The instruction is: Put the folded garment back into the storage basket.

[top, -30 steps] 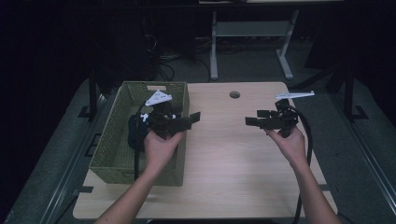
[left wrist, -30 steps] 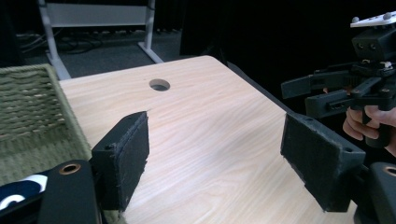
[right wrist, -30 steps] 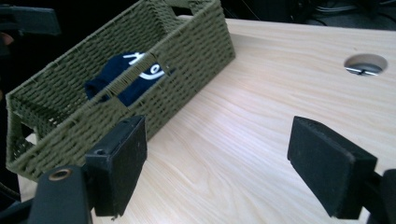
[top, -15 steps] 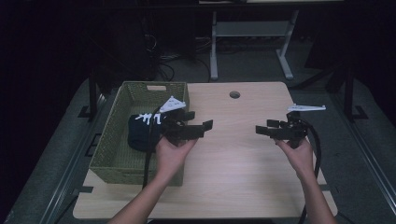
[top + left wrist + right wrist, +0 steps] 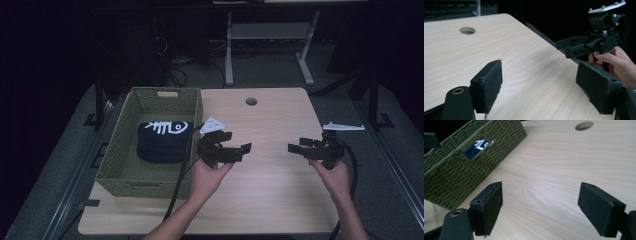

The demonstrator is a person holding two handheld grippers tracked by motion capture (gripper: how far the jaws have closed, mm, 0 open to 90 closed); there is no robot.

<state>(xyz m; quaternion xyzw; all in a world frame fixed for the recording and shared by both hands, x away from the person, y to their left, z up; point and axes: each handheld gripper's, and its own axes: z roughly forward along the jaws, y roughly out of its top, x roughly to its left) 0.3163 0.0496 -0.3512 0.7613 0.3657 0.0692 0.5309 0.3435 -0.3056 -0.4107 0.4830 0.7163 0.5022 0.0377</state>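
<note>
Garment: a folded dark garment (image 5: 164,141) with a white print is lying inside the basket, on its floor, toward the near half; through the handle cut-out in the basket wall a patch of blue cloth and white print is being shown in the right gripper view (image 5: 479,146).
Change: compared with a second ago, the left hand-held gripper (image 5: 224,150) is now being held off the basket and over the bare tabletop (image 5: 270,200), and the garment is being left uncovered in the basket.
Meaning: the placing is being judged as done, with both tools being drawn back toward the person.
Left hand-held gripper: the jaws are being held wide apart with nothing between them.
Right hand-held gripper (image 5: 311,149): it is being held wide as well, empty, above the tabletop, well apart from the basket.
Basket (image 5: 116,150): a green woven container is being kept at the left edge of the tabletop; nothing besides the garment is being seen in it.
</note>
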